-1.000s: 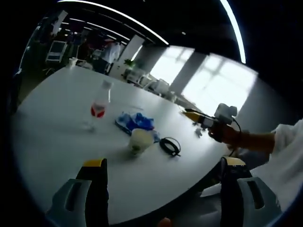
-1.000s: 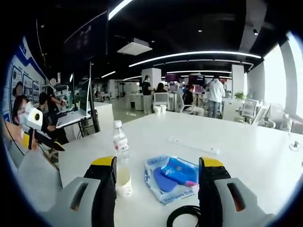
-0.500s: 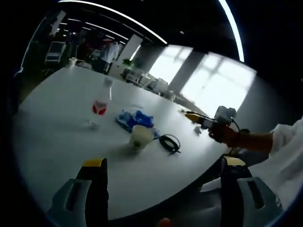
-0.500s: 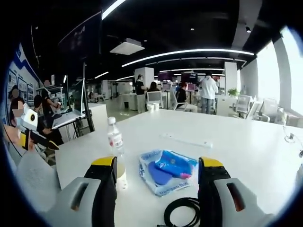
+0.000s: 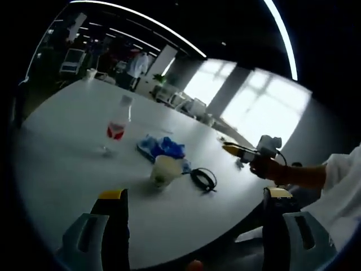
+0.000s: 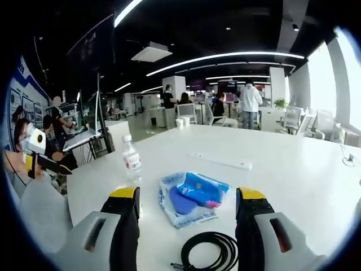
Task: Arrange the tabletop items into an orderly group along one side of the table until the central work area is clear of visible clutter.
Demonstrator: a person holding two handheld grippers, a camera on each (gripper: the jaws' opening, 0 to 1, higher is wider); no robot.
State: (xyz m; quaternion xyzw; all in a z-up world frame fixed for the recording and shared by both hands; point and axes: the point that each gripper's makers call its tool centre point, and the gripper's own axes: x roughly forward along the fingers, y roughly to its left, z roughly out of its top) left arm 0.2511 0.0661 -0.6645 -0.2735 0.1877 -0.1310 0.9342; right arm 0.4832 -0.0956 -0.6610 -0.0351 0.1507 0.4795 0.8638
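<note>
On the white table stand a clear water bottle with a red label, a blue plastic packet, a pale paper cup and a coiled black cable. My left gripper is open and held back from the table's near edge. The right gripper, in a hand, hovers off the table's right edge. In the right gripper view the bottle, the packet and the cable lie ahead of my open right gripper. The left gripper shows at far left.
A long white strip lies further out on the table. Office desks, chairs and several people stand in the background. Bright windows are beyond the table's far side. A white sleeve is at the right edge.
The right gripper view has shifted, so the packet and bottle sit lower and more of the cable shows. The left view shifted slightly. The table items have not moved.
</note>
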